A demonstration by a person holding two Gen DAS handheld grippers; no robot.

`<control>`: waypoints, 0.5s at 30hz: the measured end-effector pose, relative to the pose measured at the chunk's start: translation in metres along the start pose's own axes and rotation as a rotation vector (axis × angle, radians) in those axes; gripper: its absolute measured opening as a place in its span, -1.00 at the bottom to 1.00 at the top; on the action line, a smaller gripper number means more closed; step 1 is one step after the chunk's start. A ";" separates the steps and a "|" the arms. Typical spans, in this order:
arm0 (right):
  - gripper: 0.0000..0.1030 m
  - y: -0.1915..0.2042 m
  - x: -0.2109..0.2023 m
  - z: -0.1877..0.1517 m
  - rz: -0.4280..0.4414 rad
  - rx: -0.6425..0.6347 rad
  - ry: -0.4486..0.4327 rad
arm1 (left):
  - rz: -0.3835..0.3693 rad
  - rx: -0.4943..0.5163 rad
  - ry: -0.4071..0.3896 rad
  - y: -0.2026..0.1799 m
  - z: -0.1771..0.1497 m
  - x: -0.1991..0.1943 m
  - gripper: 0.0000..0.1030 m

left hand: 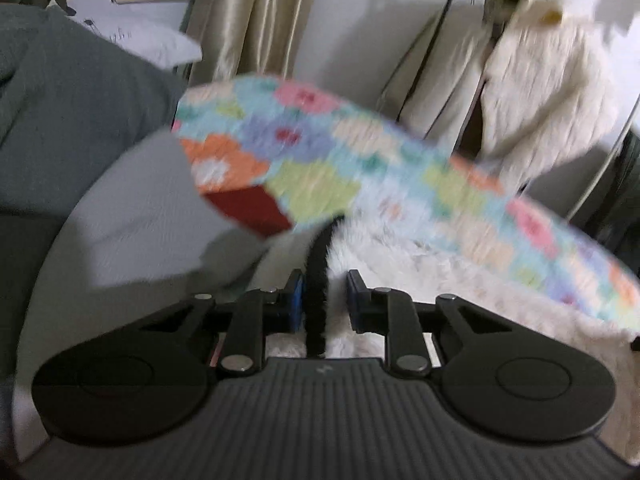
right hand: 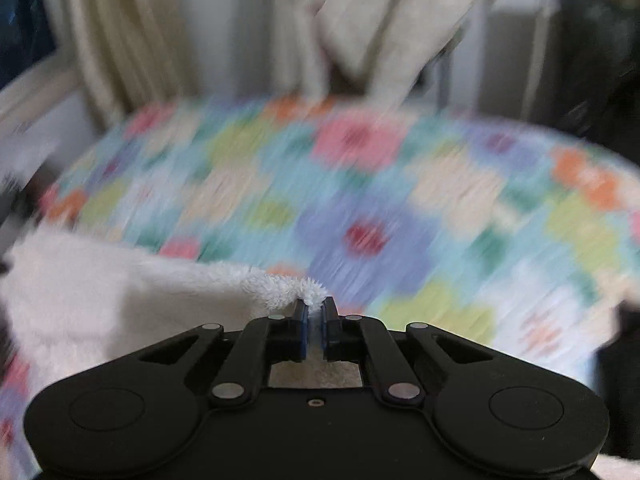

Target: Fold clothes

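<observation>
Flowered bedcover (right hand: 360, 200) beneath, right tool (right hand: 316, 326) pinching white fleece garment (right hand: 120, 304), left tool (left hand: 325, 300) spread around black trim (left hand: 318, 280).

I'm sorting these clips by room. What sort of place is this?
Probably a bedroom: a pale pillow lies at the back, cream curtains hang behind, and a fluffy cream coat hangs from a garment rack beside the flower-patterned cover.
</observation>
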State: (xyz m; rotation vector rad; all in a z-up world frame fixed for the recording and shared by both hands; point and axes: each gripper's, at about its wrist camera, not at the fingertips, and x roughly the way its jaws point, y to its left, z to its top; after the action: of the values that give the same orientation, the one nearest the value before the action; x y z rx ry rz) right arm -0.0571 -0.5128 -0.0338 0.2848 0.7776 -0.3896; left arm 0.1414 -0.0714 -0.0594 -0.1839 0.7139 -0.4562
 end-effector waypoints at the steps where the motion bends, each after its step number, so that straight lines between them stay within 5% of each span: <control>1: -0.83 -0.002 0.006 0.001 -0.010 0.018 0.003 | -0.001 -0.006 0.002 0.000 0.001 0.002 -0.58; 4: -0.55 -0.005 0.042 -0.009 0.001 0.114 0.120 | 0.046 -0.046 0.092 0.003 -0.006 0.014 -0.45; 5: -0.51 -0.002 0.050 -0.013 -0.004 0.128 0.150 | 0.061 -0.074 0.131 0.006 -0.010 0.018 -0.23; 9: -0.23 0.025 0.039 -0.011 -0.043 0.063 0.159 | 0.104 -0.189 0.230 0.024 -0.019 0.016 0.17; 15: -0.04 0.060 -0.004 -0.007 0.163 0.022 0.134 | 0.191 -0.244 0.283 0.031 -0.027 -0.009 0.37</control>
State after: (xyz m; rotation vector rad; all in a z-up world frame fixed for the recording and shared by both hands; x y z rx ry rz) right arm -0.0373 -0.4553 -0.0297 0.3950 0.8747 -0.2272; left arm 0.1276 -0.0400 -0.0841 -0.2806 1.0555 -0.2124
